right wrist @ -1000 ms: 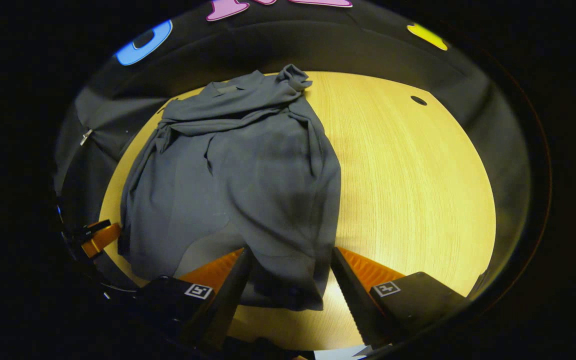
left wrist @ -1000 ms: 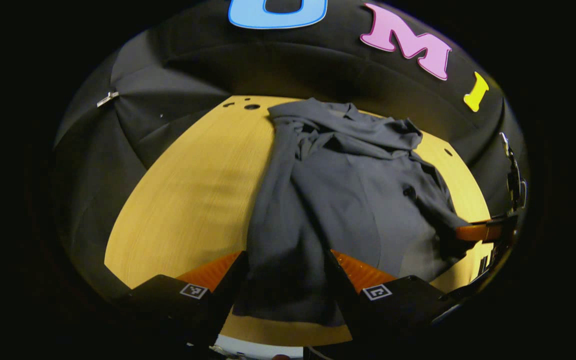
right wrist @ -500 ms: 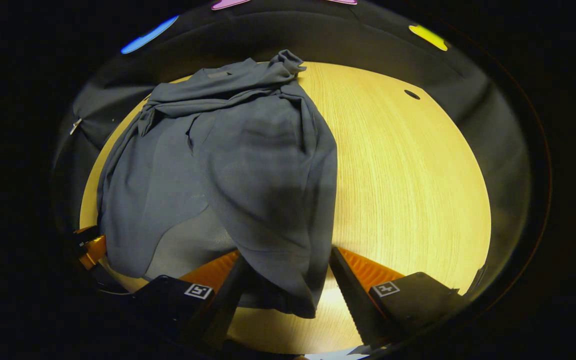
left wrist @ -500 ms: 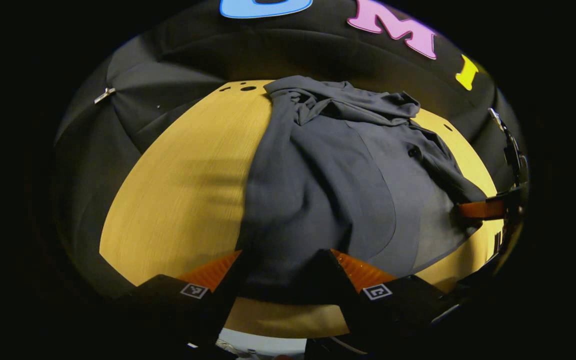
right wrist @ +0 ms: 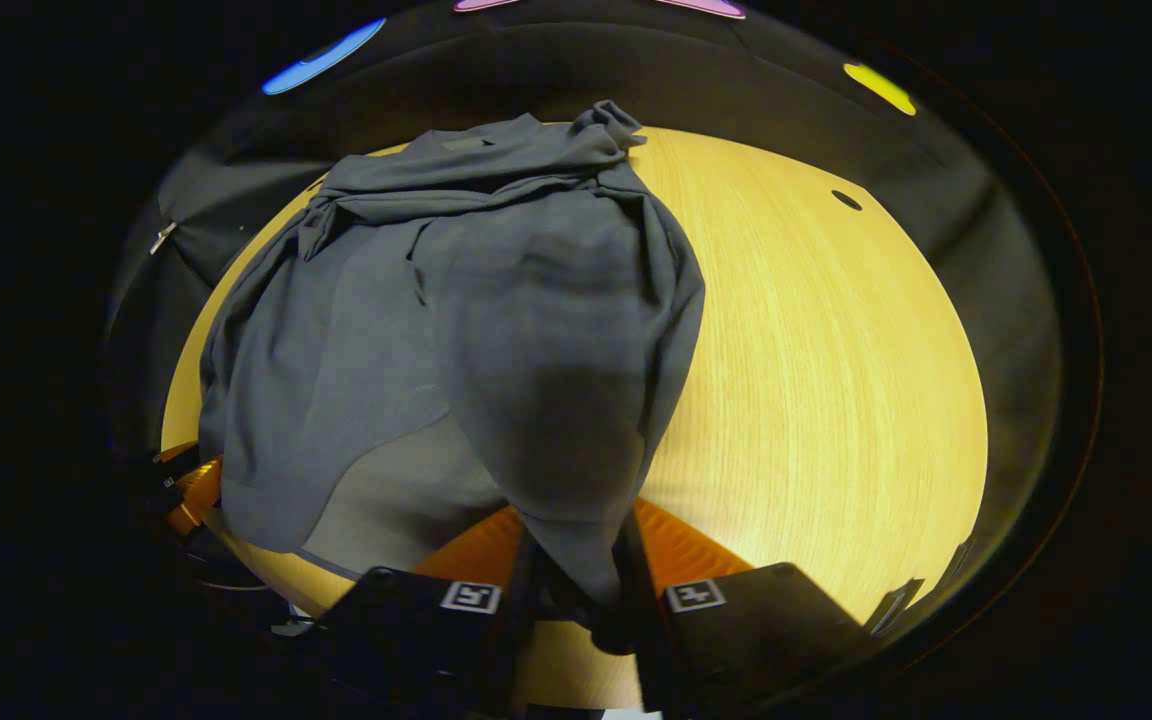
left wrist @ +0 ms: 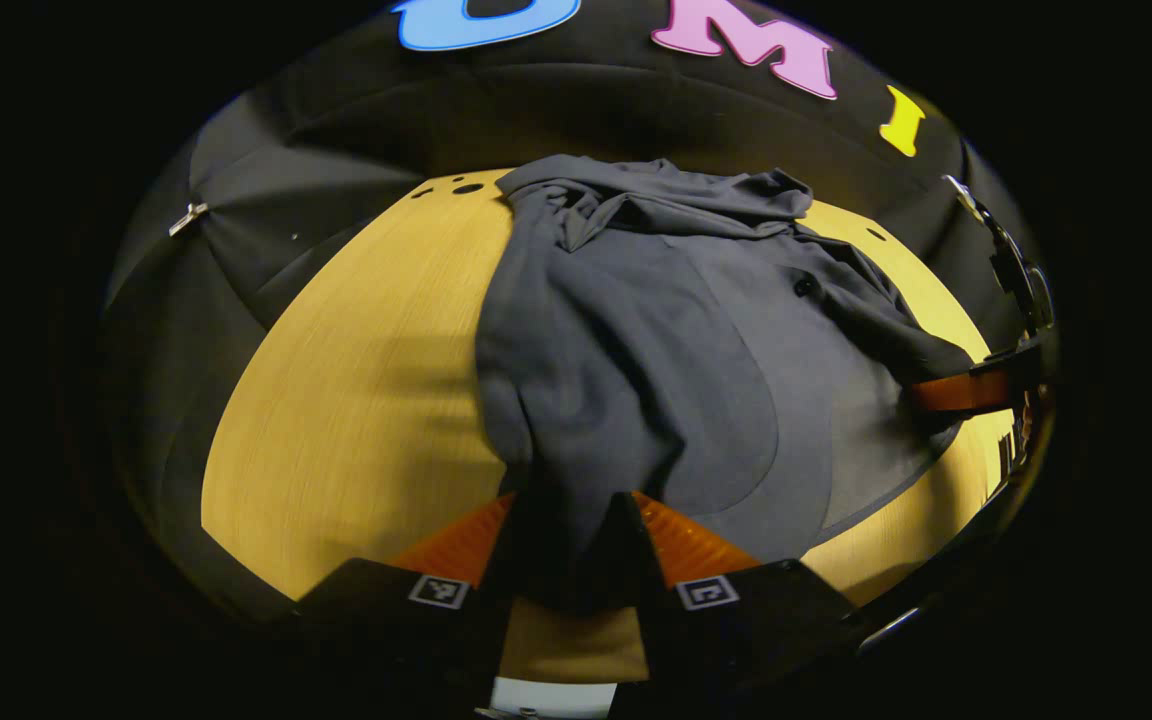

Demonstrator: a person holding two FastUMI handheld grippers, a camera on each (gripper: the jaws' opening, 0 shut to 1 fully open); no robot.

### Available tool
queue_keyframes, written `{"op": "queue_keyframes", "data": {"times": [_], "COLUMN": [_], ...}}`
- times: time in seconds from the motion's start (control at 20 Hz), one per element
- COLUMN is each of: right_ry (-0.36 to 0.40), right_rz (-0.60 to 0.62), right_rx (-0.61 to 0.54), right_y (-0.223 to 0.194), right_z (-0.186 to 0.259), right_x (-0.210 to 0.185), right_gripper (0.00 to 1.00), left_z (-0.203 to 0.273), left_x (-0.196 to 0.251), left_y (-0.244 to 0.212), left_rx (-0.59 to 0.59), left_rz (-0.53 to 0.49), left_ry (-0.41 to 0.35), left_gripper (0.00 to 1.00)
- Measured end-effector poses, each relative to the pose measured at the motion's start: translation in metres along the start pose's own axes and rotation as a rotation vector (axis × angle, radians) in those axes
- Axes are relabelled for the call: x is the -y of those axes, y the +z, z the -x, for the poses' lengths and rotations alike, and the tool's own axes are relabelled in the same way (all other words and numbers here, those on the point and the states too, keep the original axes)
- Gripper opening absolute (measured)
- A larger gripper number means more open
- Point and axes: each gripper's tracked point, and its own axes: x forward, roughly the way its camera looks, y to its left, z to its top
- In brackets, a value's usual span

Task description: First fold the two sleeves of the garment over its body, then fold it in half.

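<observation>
Left gripper (left wrist: 564,540) and right gripper (right wrist: 576,580) each pinch the near hem of the dark garment (left wrist: 676,340). Judgement: lift both corners level and carry them toward the collar together. Garment lies on the wooden bench (right wrist: 816,360); black cloth wall (left wrist: 336,170) behind.

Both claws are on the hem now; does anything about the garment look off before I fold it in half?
Yes. The garment is not flat: its collar end is bunched into rumpled ridges at the far side of the table, and the sleeves lie unevenly. The left claw and right claw each pinch a hem corner.
</observation>
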Motion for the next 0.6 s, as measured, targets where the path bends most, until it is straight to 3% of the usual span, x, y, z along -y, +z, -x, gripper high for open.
{"op": "queue_keyframes", "data": {"times": [0.1,0.15,0.25,0.4,0.6], "right_ry": [0.022,0.029,0.047,0.064,0.086], "right_rz": [0.006,0.018,0.036,0.027,-0.012], "right_rx": [-0.008,-0.019,-0.041,-0.06,-0.056], "right_y": [0.001,0.0,0.0,0.0,0.006], "right_z": [0.001,0.001,-0.001,-0.001,0.002], "right_x": [-0.006,-0.006,-0.006,-0.006,-0.008], "right_gripper": [0.24,0.15,0.07,0.07,0.06], "left_z": [-0.001,-0.002,-0.001,0.0,0.012], "left_x": [0.007,0.006,0.009,0.003,0.004], "left_y": [0.002,0.002,0.002,0.006,0.017], "left_rx": [0.025,0.027,0.018,0.004,0.009], "left_rz": [-0.009,-0.009,-0.022,0.057,0.132], "left_ry": [-0.008,0.0,-0.03,-0.095,-0.101], "left_gripper": [0.29,0.1,0.06,0.06,0.06]}}
